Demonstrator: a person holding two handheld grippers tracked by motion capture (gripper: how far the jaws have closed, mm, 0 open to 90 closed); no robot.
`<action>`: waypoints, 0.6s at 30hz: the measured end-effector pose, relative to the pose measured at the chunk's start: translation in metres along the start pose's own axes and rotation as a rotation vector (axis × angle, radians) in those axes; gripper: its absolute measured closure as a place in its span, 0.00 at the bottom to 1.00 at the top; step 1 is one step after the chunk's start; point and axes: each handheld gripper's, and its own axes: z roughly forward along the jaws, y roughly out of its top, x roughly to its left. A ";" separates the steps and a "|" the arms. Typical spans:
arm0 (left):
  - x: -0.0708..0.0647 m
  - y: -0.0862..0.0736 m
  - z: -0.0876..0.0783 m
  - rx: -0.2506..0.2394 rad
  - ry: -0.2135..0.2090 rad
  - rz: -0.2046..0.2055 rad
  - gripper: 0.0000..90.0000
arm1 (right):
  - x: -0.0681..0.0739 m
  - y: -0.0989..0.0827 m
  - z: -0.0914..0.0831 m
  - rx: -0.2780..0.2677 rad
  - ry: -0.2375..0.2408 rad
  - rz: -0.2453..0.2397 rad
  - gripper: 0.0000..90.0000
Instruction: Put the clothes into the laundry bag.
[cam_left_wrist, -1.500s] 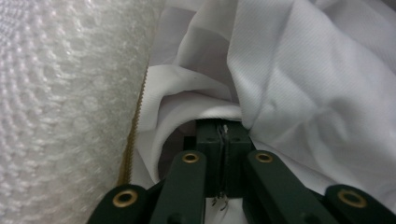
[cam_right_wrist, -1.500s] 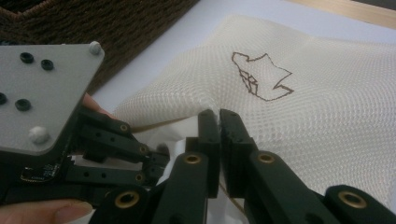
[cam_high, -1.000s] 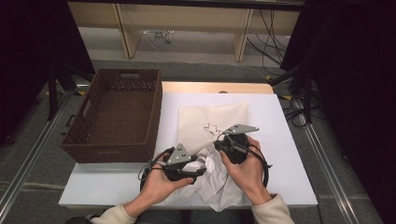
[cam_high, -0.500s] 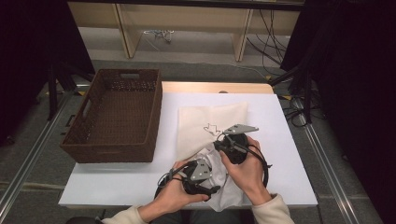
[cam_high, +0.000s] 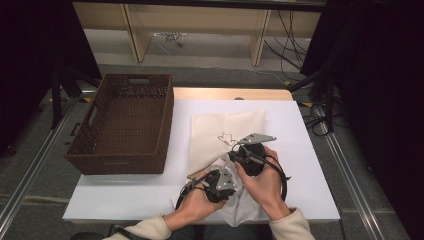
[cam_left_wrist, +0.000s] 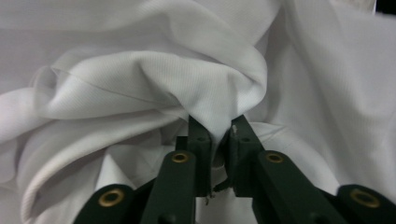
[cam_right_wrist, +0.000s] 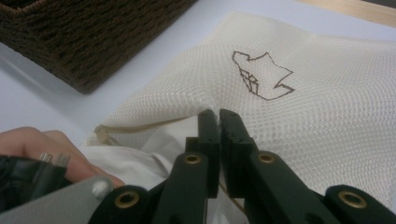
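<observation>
Beyond the mesh bag (cam_right_wrist: 299, 107), basket (cam_right_wrist: 88, 42)

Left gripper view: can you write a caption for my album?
The left gripper pinches a fold of white cloth.

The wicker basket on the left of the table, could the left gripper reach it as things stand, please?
Probably not at once: the left gripper has just closed on a fold of the white garment, which trails into the mesh laundry bag. The table toward the wicker basket lies bare.
</observation>
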 end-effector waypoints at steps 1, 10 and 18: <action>0.002 0.001 -0.002 0.004 0.007 0.009 0.92 | 0.000 0.000 0.000 -0.002 0.002 -0.004 0.99; 0.018 0.016 -0.015 -0.075 0.094 -0.039 0.93 | 0.003 0.006 -0.009 -0.062 0.004 -0.013 0.99; 0.030 0.010 0.001 -0.061 0.153 -0.071 0.90 | -0.002 0.005 -0.008 -0.061 0.000 -0.009 0.99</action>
